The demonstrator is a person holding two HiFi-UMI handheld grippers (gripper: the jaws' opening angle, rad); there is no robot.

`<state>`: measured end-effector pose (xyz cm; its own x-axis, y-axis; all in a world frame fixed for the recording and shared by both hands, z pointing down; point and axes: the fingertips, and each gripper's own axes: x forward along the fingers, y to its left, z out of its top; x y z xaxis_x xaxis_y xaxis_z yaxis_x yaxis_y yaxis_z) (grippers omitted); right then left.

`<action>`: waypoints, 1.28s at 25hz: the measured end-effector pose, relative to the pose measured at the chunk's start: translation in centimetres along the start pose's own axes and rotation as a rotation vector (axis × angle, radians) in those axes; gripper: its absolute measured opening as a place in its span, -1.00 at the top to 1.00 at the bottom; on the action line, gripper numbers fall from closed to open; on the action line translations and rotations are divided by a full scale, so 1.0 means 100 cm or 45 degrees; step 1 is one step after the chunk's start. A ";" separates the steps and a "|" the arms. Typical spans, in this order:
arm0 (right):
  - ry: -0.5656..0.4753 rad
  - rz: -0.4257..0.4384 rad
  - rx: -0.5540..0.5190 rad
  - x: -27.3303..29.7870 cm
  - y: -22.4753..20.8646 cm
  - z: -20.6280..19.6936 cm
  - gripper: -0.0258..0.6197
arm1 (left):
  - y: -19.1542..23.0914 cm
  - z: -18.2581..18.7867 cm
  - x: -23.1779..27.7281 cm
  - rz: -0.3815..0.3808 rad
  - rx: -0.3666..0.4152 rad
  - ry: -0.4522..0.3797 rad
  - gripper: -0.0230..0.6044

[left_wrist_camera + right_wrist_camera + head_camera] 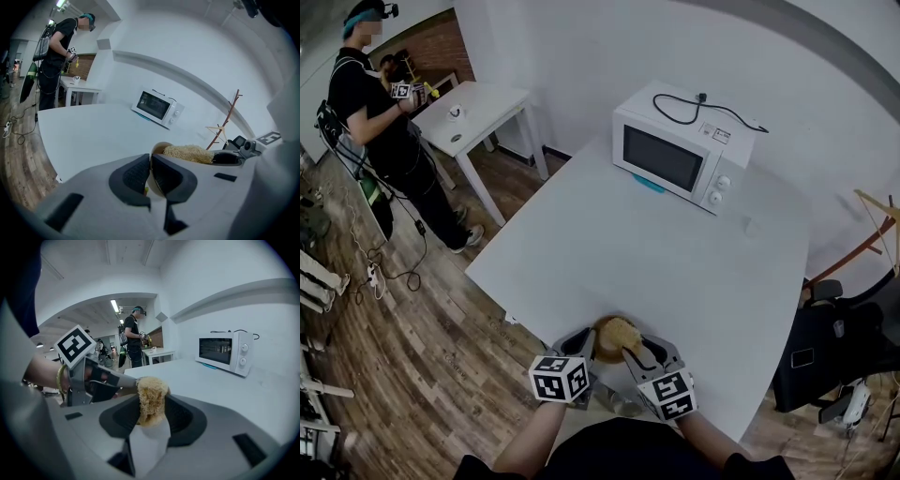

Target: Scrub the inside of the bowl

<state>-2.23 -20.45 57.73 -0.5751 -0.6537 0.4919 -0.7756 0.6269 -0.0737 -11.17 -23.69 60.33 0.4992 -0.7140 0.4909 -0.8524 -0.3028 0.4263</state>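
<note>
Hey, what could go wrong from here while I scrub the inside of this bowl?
1. The left gripper pinches only the thin rim of the bowl; scrubbing pressure may twist it loose.
2. The bowl is held close to the near edge of the table, so a slip could send it to the floor.
3. The right gripper clamps only part of the fibrous scrubber, which may bend or pull out.

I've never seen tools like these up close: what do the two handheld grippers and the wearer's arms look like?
The left gripper and the right gripper are both light grey moulded bodies with two dark jaw pads. Each carries a cube covered in black-and-white square markers. The person wears a black top that leaves the forearms uncovered, and a gold bangle on the left wrist.
</note>
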 end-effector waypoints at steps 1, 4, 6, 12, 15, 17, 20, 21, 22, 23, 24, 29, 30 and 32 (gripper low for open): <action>0.003 0.002 -0.004 -0.002 0.001 -0.001 0.42 | -0.002 -0.002 -0.003 0.001 -0.001 -0.004 0.82; 0.005 0.017 -0.007 -0.008 0.004 -0.003 0.42 | -0.008 -0.007 -0.009 0.006 -0.001 -0.017 0.82; -0.001 0.028 -0.016 -0.011 0.007 -0.003 0.42 | -0.011 -0.009 -0.012 0.006 -0.001 -0.025 0.82; 0.017 0.084 -0.044 -0.015 0.017 -0.008 0.42 | -0.023 -0.012 -0.020 -0.002 -0.002 -0.050 0.82; 0.028 0.112 -0.058 -0.015 0.021 -0.008 0.42 | -0.027 -0.011 -0.025 -0.001 0.003 -0.064 0.82; 0.034 0.135 -0.070 -0.015 0.026 -0.008 0.42 | -0.028 -0.010 -0.029 -0.002 0.007 -0.074 0.82; 0.041 0.175 -0.084 -0.015 0.034 -0.008 0.42 | -0.030 -0.009 -0.032 -0.003 0.019 -0.092 0.82; 0.046 0.191 -0.090 -0.015 0.036 -0.009 0.42 | -0.030 -0.009 -0.032 -0.003 0.022 -0.096 0.82; 0.052 0.206 -0.097 -0.015 0.039 -0.010 0.42 | -0.030 -0.009 -0.033 -0.001 0.024 -0.098 0.82; 0.057 0.217 -0.106 -0.016 0.041 -0.012 0.42 | -0.030 -0.009 -0.033 0.001 0.025 -0.100 0.82; 0.061 0.224 -0.114 -0.017 0.042 -0.013 0.42 | -0.030 -0.010 -0.034 0.003 0.025 -0.102 0.82; 0.086 0.223 -0.149 -0.021 0.042 -0.017 0.42 | -0.028 -0.005 -0.035 0.011 0.026 -0.122 0.82; 0.090 0.218 -0.153 -0.021 0.041 -0.018 0.42 | -0.028 -0.004 -0.035 0.009 0.031 -0.122 0.82; 0.096 0.206 -0.154 -0.021 0.039 -0.018 0.42 | -0.029 -0.004 -0.034 0.006 0.041 -0.119 0.82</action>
<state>-3.51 -15.84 57.99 -0.6649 -0.5097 0.5460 -0.6351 0.7705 -0.0543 -10.36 -20.15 57.71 0.4800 -0.7707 0.4191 -0.8598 -0.3185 0.3992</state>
